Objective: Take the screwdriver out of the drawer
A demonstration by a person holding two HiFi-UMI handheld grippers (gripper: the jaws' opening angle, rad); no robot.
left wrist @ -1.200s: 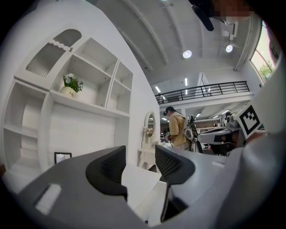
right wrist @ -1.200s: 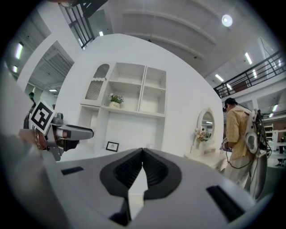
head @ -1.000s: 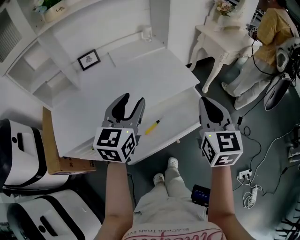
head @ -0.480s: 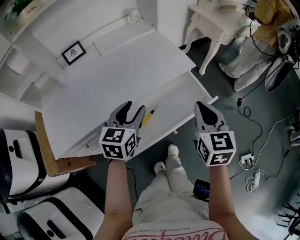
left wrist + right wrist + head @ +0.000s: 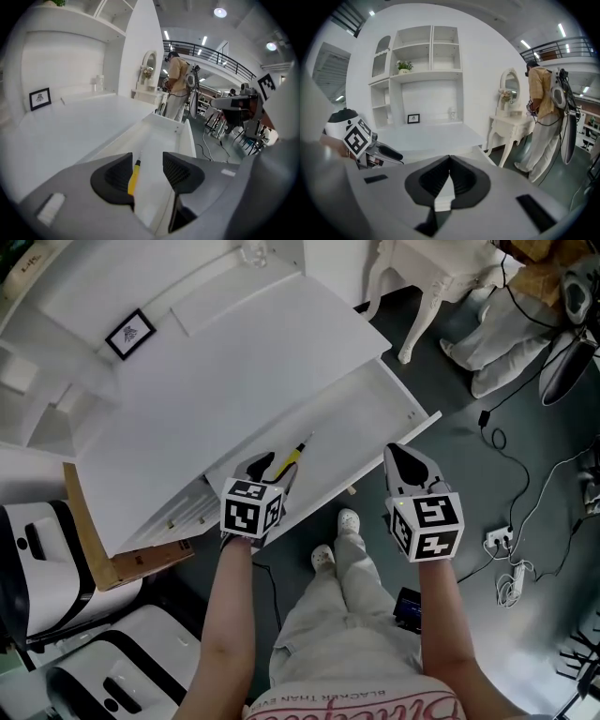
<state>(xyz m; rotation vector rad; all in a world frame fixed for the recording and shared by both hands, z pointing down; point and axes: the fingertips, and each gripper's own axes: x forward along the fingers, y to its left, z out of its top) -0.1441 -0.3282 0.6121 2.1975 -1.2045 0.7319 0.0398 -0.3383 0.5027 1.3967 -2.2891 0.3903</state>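
A yellow-handled screwdriver (image 5: 292, 457) lies in the open white drawer (image 5: 366, 409) under the desk top. My left gripper (image 5: 270, 468) is open and hangs low over the drawer's near end. In the left gripper view the screwdriver (image 5: 134, 173) shows between the jaws, close to the left finger (image 5: 112, 177), with no contact visible. My right gripper (image 5: 409, 462) is shut with nothing in it and is held in front of the drawer's front edge. In the right gripper view its jaws (image 5: 449, 174) meet at the tips.
The white desk top (image 5: 216, 381) carries a small framed picture (image 5: 130, 332) near the back wall. A white side table (image 5: 441, 268) stands at the right, with a person (image 5: 525, 306) beyond it. A cardboard box (image 5: 103, 540) and white machines (image 5: 47, 549) stand left. Cables and a power strip (image 5: 502, 549) lie on the floor.
My left gripper has dropped lower and moved toward the screwdriver, which now lies between its jaws. The right gripper stays shut and has hardly moved. The head view has shifted.
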